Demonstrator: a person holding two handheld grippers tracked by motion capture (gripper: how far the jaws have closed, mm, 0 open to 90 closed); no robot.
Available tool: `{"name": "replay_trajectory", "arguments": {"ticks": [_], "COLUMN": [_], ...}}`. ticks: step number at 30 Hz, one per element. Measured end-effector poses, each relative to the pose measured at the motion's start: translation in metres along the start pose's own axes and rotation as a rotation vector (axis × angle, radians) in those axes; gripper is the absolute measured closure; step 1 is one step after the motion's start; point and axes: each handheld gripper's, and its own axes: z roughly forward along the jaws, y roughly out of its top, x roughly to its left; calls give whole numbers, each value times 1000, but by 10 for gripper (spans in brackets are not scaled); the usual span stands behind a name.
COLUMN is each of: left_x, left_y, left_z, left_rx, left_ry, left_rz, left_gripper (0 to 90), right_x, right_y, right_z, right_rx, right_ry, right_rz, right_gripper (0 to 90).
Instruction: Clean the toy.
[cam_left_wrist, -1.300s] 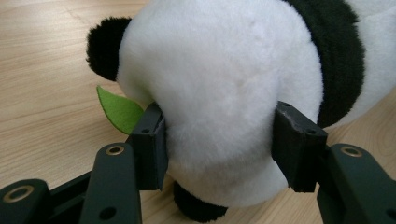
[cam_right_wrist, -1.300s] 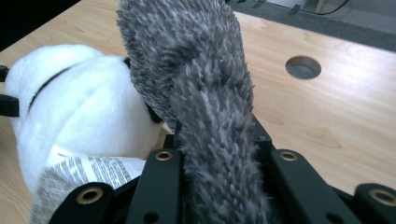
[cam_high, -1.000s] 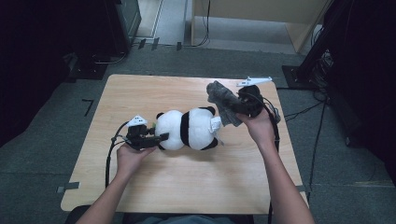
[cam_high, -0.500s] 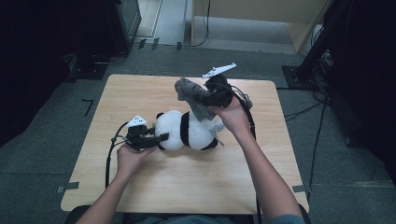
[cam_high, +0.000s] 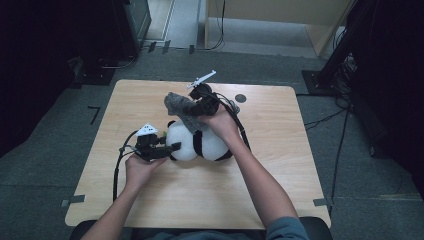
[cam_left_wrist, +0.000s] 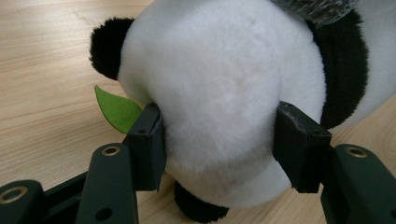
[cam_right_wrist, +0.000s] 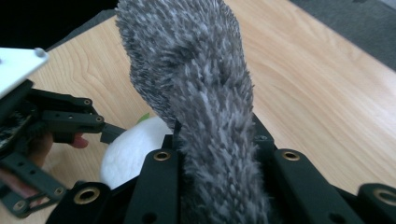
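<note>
A black and white panda plush (cam_high: 202, 144) lies on the wooden table (cam_high: 280, 165), its head to the left. My left gripper (cam_high: 172, 148) is shut on the head, and the pads (cam_left_wrist: 148, 142) press into the white fur (cam_left_wrist: 219, 88) from both sides. A green felt leaf (cam_left_wrist: 116, 109) sticks out beside the head. My right gripper (cam_high: 194, 108) hovers over the panda's back, shut on a grey fuzzy cloth (cam_high: 179, 106). The cloth (cam_right_wrist: 196, 79) runs up between the jaws of the right gripper (cam_right_wrist: 215, 144) and hides the fingertips. Below it are the panda's white fur (cam_right_wrist: 128, 151) and the left gripper (cam_right_wrist: 70, 122).
A small dark round mark (cam_high: 241, 98) sits on the table behind the right hand. Cables trail from both grippers across the tabletop. Dark equipment and stands (cam_high: 345, 50) surround the table on the grey floor. Bare wood lies in front of and to the right of the panda.
My right gripper has carried the grey cloth leftward, from beside the panda's right end to above its middle. The left gripper and the panda have stayed put.
</note>
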Motion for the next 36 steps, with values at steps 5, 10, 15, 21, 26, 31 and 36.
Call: {"name": "replay_trajectory", "arguments": {"ticks": [5, 10, 15, 21, 26, 31, 36], "left_x": [-1, 0, 0, 0, 0, 0, 0], "left_y": [1, 1, 1, 1, 1, 1, 1], "left_z": [0, 0, 1, 1, 1, 1, 1], "left_rx": [0, 8, 7, 6, 8, 8, 7], "left_ry": [5, 3, 5, 9, 7, 5, 4], "left_rz": [-9, -15, -20, -19, -21, -24, -23], "left_gripper": [414, 415, 416, 416, 416, 416, 414], "right_x": [2, -1, -12, -28, -41, -53, -67], "right_y": [2, 0, -3, -11, -17, -22, -29], "right_z": [19, 32, 31, 24, 14, 3, -9], "right_rx": [27, 66, 102, 133, 131, 115, 109], "right_ry": [8, 1, -47, -72, -79, -95, -120], "right_rz": [1, 5, -6, 19, 48, 75, 107], "right_gripper": [715, 702, 699, 695, 689, 687, 685]}}
